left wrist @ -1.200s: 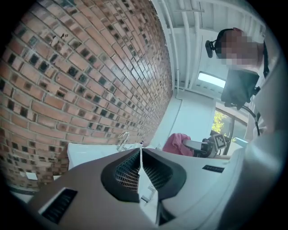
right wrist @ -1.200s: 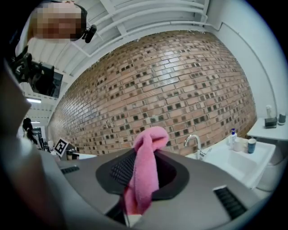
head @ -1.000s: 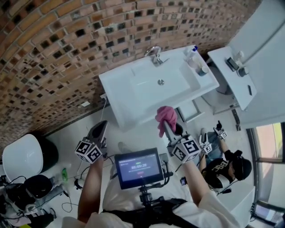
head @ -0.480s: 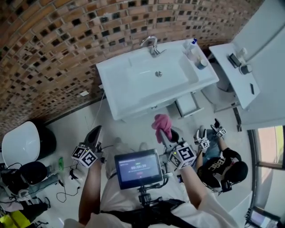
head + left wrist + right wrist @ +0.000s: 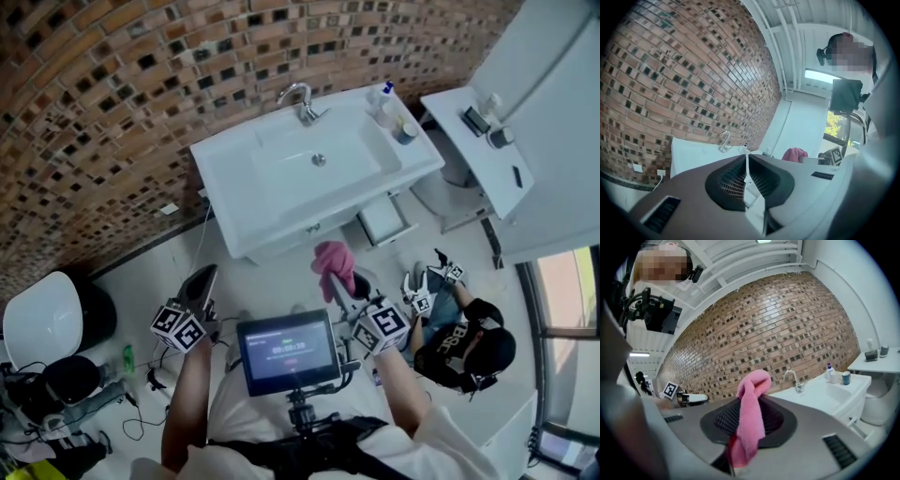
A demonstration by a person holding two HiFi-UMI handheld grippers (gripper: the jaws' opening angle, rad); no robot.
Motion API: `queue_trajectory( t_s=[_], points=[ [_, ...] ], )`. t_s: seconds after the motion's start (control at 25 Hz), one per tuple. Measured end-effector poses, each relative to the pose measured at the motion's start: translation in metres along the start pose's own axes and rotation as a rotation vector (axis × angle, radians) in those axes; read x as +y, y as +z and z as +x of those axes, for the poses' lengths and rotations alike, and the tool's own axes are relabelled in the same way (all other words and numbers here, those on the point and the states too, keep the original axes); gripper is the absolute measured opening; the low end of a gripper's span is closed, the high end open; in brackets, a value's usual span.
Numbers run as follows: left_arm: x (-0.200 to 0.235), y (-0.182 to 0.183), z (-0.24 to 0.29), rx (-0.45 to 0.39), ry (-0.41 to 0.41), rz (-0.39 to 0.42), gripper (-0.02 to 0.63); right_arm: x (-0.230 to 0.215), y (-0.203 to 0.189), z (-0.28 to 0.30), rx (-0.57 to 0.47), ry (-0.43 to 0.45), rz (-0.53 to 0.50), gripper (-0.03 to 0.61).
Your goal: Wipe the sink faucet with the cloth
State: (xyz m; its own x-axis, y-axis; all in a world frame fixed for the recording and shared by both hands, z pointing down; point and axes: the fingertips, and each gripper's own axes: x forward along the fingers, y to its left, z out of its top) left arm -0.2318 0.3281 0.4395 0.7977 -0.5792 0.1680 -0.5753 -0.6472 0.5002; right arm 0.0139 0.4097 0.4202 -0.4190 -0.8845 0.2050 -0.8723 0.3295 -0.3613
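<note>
The white sink [image 5: 244, 164] stands against the brick wall, with the chrome faucet [image 5: 298, 101] at its back edge. My right gripper [image 5: 334, 277] is shut on the pink cloth [image 5: 333, 263], held out in front of the sink's front edge and apart from it. In the right gripper view the pink cloth [image 5: 752, 413] hangs over the jaws, with the faucet [image 5: 792, 378] far ahead to the right. My left gripper [image 5: 207, 275] is shut and holds nothing, left of the cloth. Its closed jaws [image 5: 746, 158] point toward the faucet [image 5: 724, 140].
A soap bottle [image 5: 382, 101] and a cup [image 5: 405, 132] sit on the sink's right end. An open drawer [image 5: 382, 221] juts out below it. A white shelf [image 5: 473, 155] stands to the right, a person [image 5: 464, 347] crouches at lower right, and a screen [image 5: 286, 350] is mounted at my chest.
In the head view the sink has slid up and to the left. Both grippers, with the cloth, now stand a little farther from its front edge. Neither gripper's jaws have changed.
</note>
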Motion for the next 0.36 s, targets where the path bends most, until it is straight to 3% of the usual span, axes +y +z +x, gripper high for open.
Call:
queue_trajectory(
  t_s=[0.16, 0.36],
  points=[
    [-0.02, -0.001, 0.008, 0.014, -0.048, 0.016, 0.003, 0.003, -0.005, -0.003, 0.005, -0.01, -0.051, 0.097],
    [-0.025, -0.019, 0.016, 0.027, -0.058, -0.058, 0.002, 0.013, -0.001, -0.011, 0.012, 0.014, -0.043, 0.097]
  ],
)
